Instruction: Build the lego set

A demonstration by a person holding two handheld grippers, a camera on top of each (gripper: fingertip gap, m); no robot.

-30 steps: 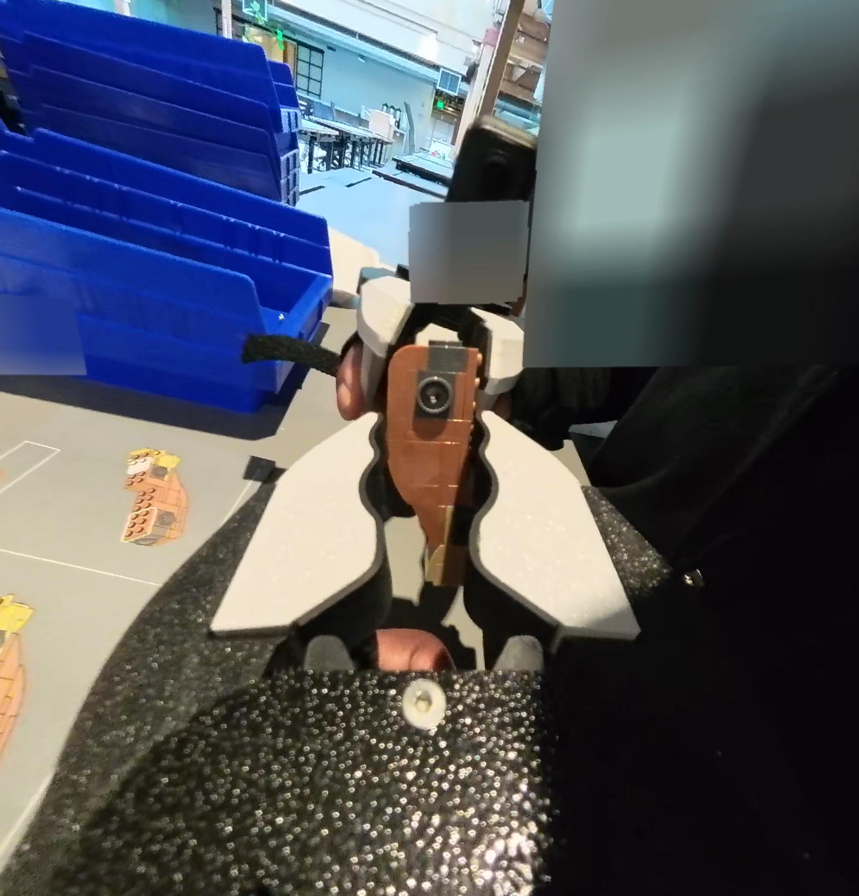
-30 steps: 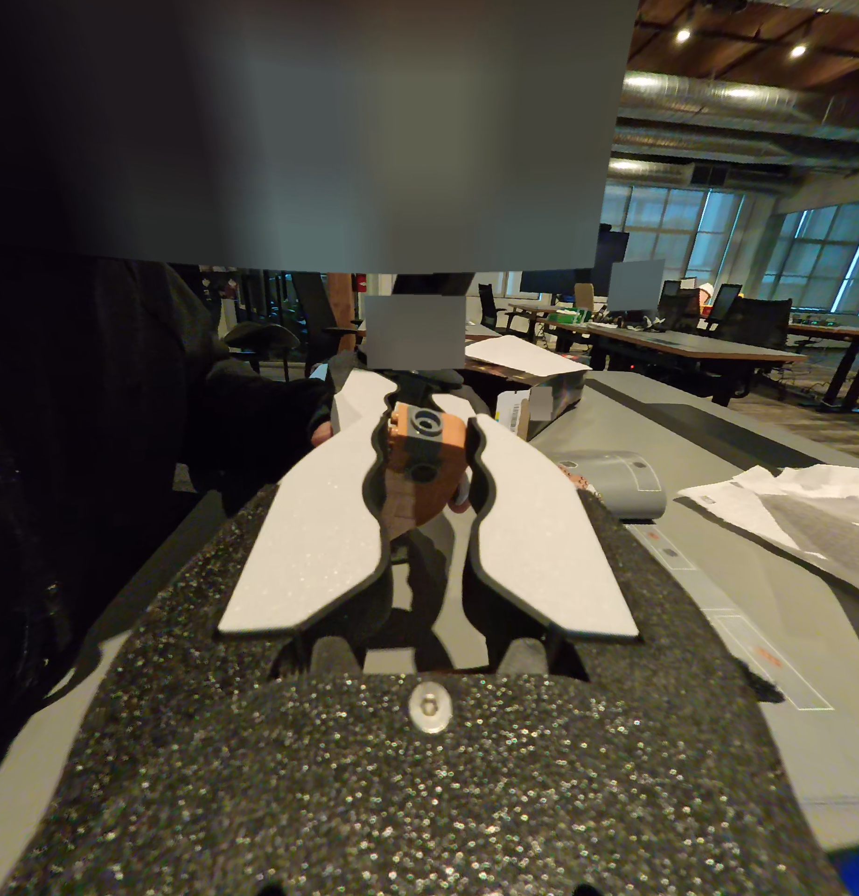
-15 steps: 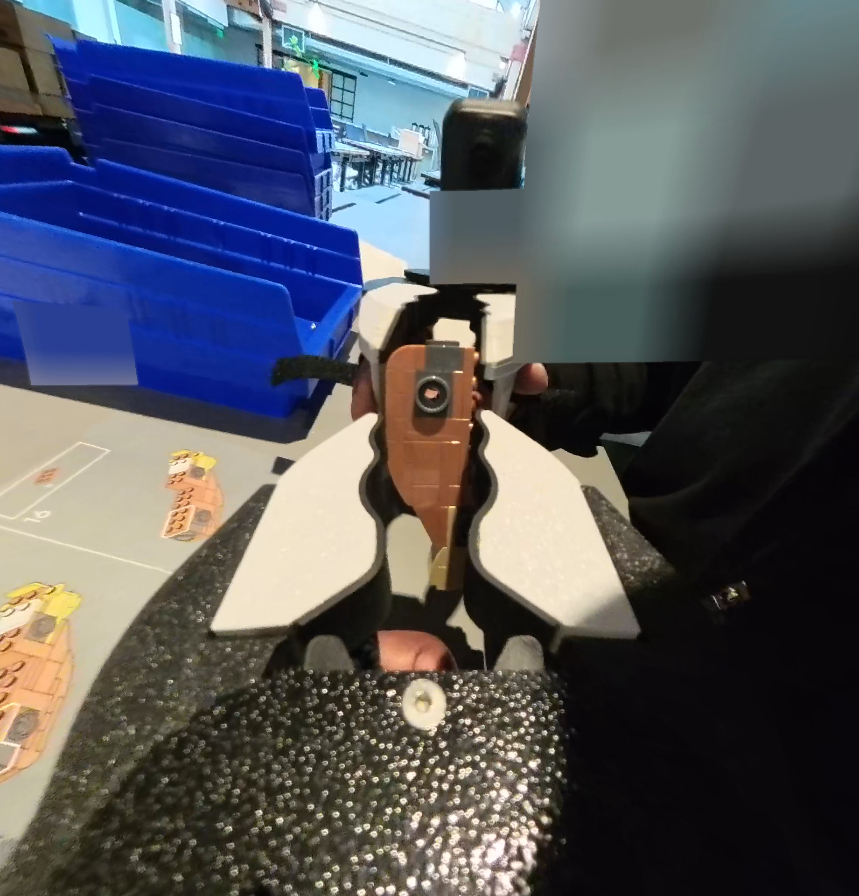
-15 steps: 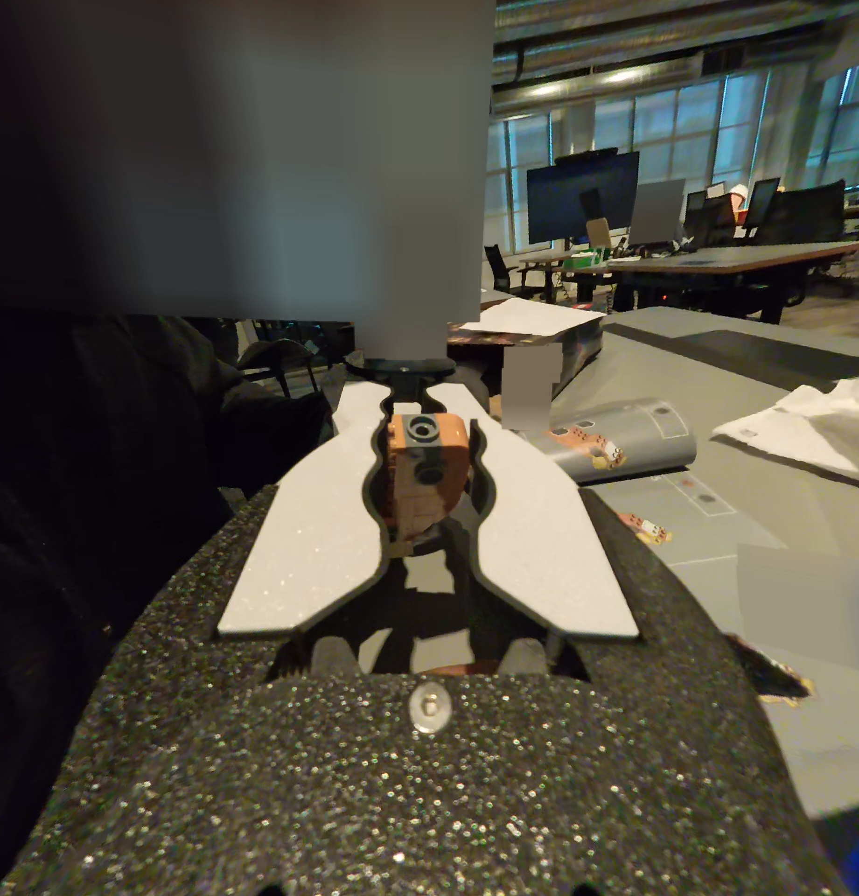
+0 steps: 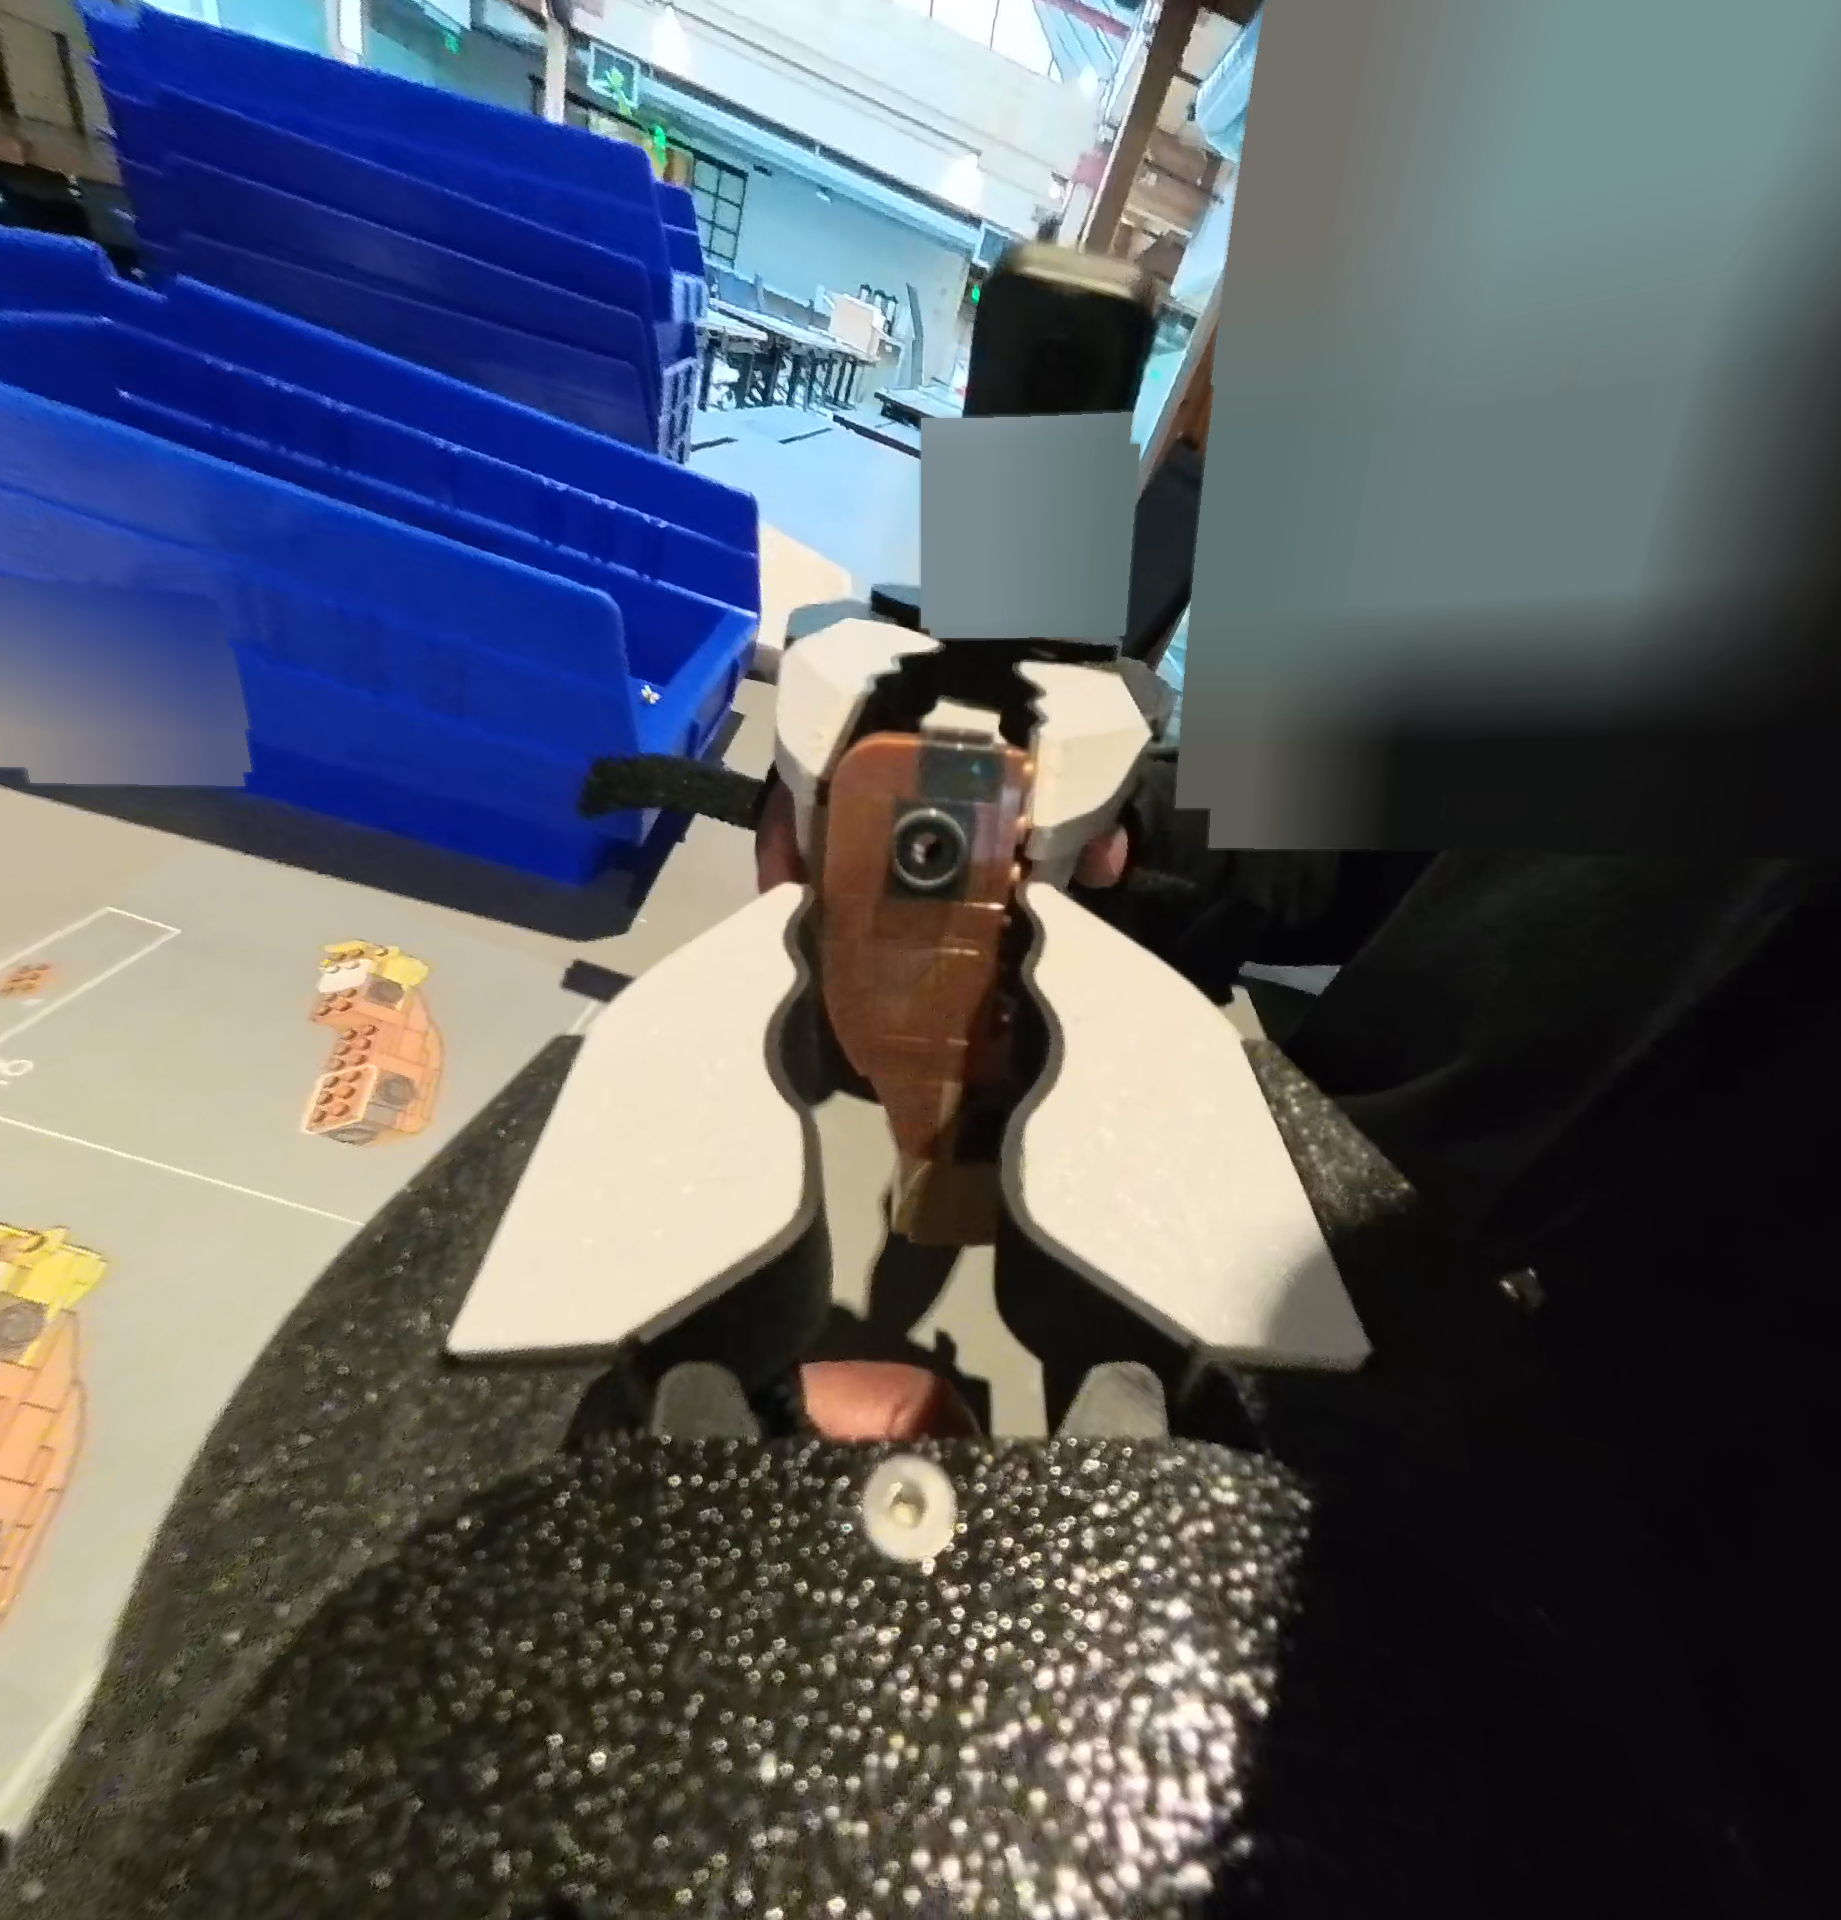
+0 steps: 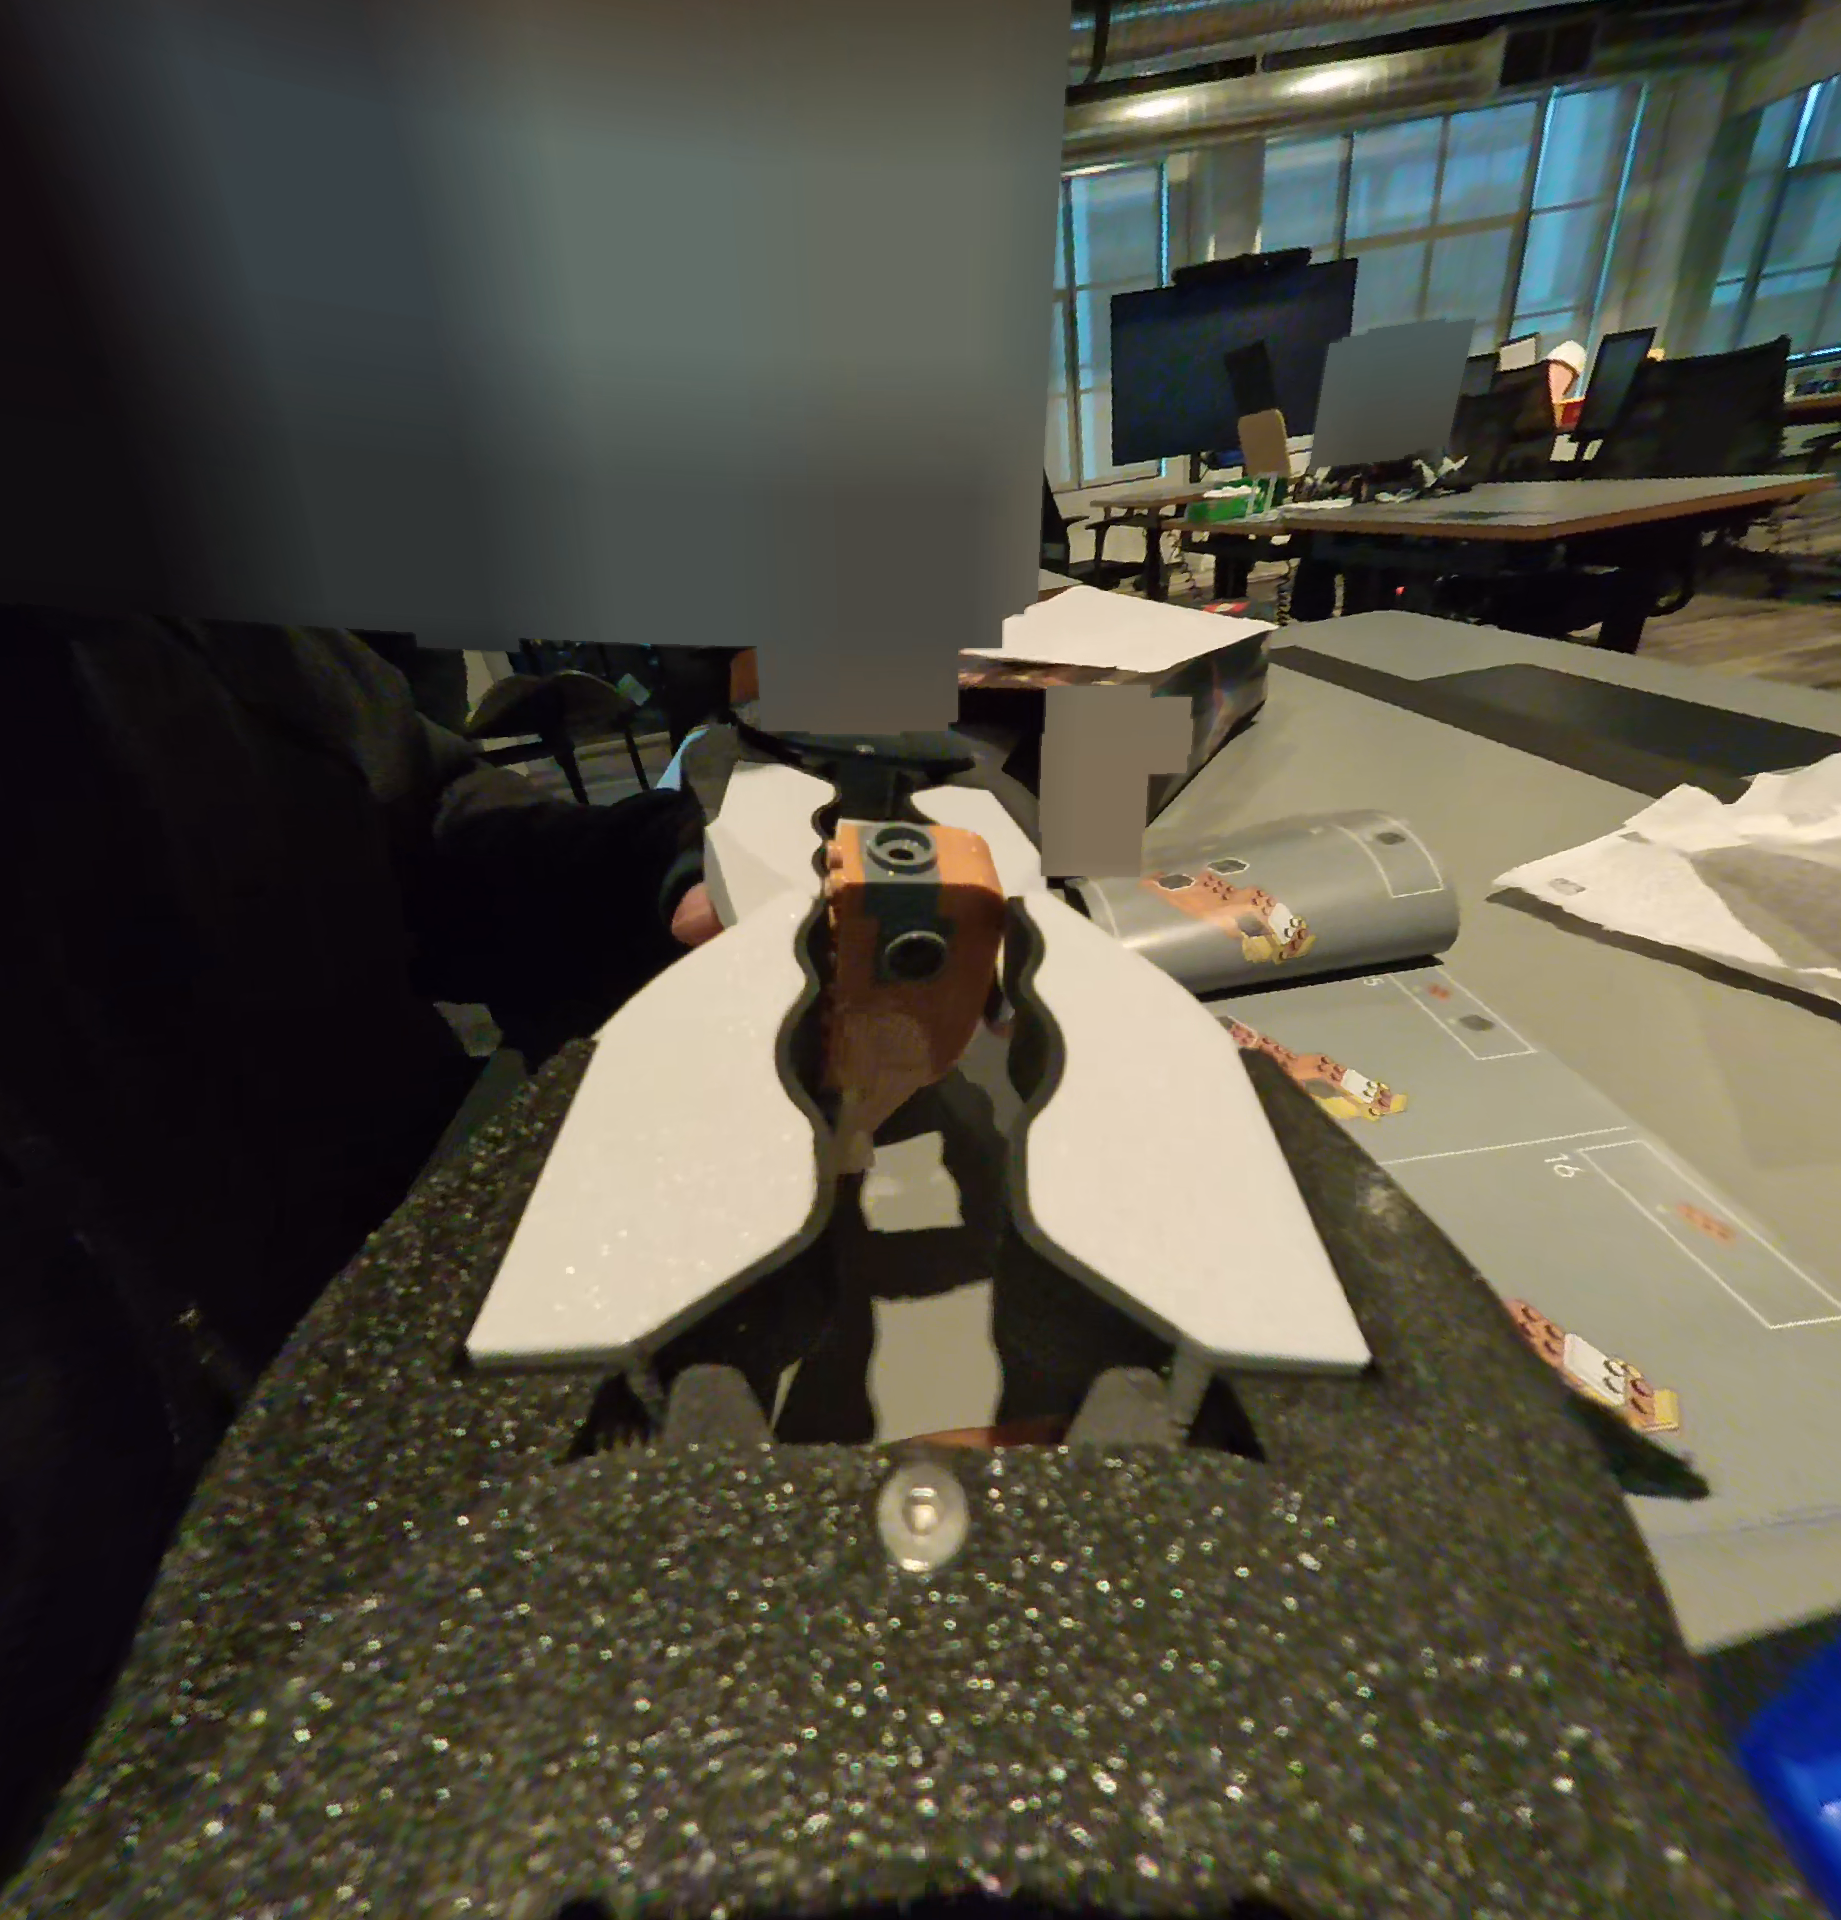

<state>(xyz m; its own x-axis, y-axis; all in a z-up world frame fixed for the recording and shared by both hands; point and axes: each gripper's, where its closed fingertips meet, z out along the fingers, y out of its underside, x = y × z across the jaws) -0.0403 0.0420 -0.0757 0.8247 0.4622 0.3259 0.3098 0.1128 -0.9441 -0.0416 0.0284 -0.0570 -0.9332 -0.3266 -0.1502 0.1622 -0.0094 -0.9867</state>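
A brown lego hull build (image 5: 911, 997) with a dark grey stud brick on top is held up above the grey table between both grippers, which face each other. My left gripper (image 5: 916, 904) is shut on its narrow end. The right gripper's fingers (image 5: 822, 717) clasp its far end from beyond. In the right wrist view my right gripper (image 6: 914, 914) is shut on the same build (image 6: 911, 997), and the left gripper's fingers (image 6: 750, 831) show behind it.
Stacked blue bins (image 5: 376, 582) stand at the left. A grey instruction sheet (image 5: 220, 1091) with ship pictures lies on the table, its page curled up (image 6: 1300, 904). White paper (image 6: 1726, 862) and a box (image 6: 1186, 675) lie farther off. A person's dark sleeve (image 6: 272, 883) is close by. Less than 4 cm separates the two grippers' tips.
Both grippers have swung together with the build still gripped. The bins have slid right in the left wrist view. The right wrist view now looks down more onto the table and instruction sheet.
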